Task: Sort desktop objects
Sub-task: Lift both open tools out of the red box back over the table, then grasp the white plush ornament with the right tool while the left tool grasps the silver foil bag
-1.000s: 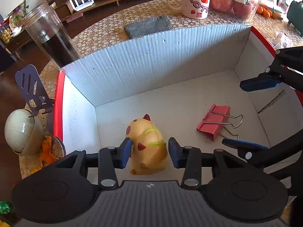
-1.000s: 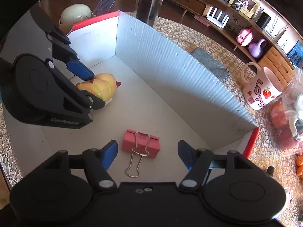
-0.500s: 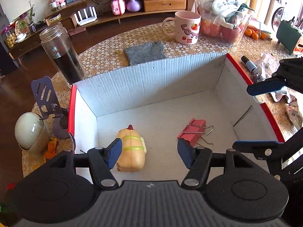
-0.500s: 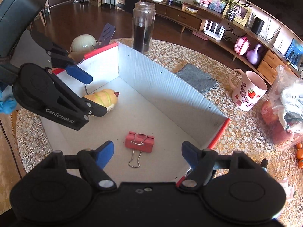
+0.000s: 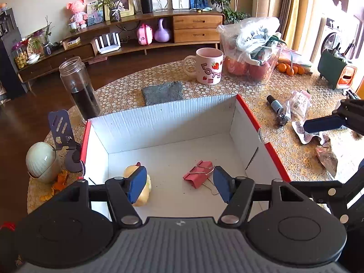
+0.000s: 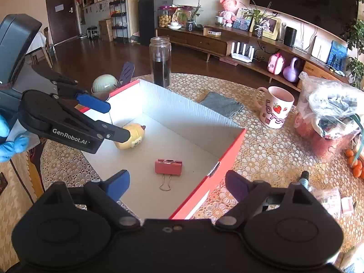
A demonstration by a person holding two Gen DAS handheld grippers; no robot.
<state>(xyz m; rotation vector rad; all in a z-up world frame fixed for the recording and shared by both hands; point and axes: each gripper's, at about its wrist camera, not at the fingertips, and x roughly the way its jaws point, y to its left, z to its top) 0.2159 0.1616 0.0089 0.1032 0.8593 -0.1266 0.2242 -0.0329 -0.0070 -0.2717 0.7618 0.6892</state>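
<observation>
The box (image 5: 173,113), white inside with red rims, sits on the round worktop (image 5: 261,91) near its left edge. On its floor lie a yellow toy (image 6: 130,136) by the left wall and a pink clip (image 6: 168,167) toward the right wall, well apart, with bare floor between and behind them. Both claws hang above the near rim, holding nothing: the left claw (image 5: 179,183) is half spread; the right claw (image 6: 177,185) has just been opening wide and straddles the right wall. Beyond the far wall lie a grey cloth (image 5: 162,92) and a mug (image 5: 208,68); a jar (image 5: 79,88) stands at the far left corner. A small bottle (image 5: 276,108) and wrappers (image 5: 300,102) clutter the worktop right of the box.
</observation>
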